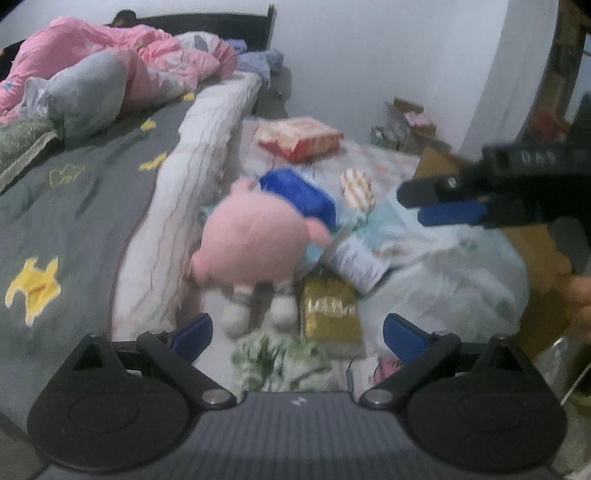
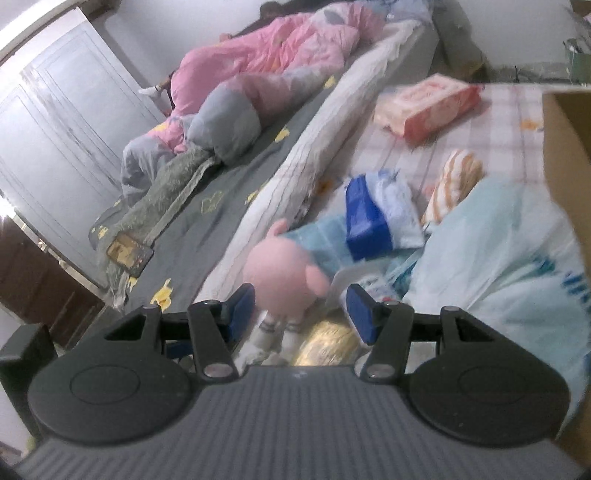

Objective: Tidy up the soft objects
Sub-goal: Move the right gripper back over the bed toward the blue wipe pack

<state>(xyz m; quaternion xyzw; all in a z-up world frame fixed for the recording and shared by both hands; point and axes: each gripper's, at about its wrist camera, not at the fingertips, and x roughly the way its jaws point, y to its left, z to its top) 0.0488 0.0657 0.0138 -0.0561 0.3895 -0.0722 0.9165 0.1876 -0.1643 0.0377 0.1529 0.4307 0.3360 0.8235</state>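
A bed [image 1: 74, 206] with a grey sheet is filling the left of the room, a pink quilt [image 1: 122, 55] lying bunched toward its dark headboard [image 1: 207, 26]. A white wall [image 1: 388, 55] is rising behind it. In the right wrist view, a pale wardrobe [image 2: 62, 122] is standing beyond the bed, and a checked floor covering [image 2: 417, 155] is stretching alongside the mattress edge. A cardboard box [image 2: 565, 147] is standing at the right. Soft, even light is falling across everything.
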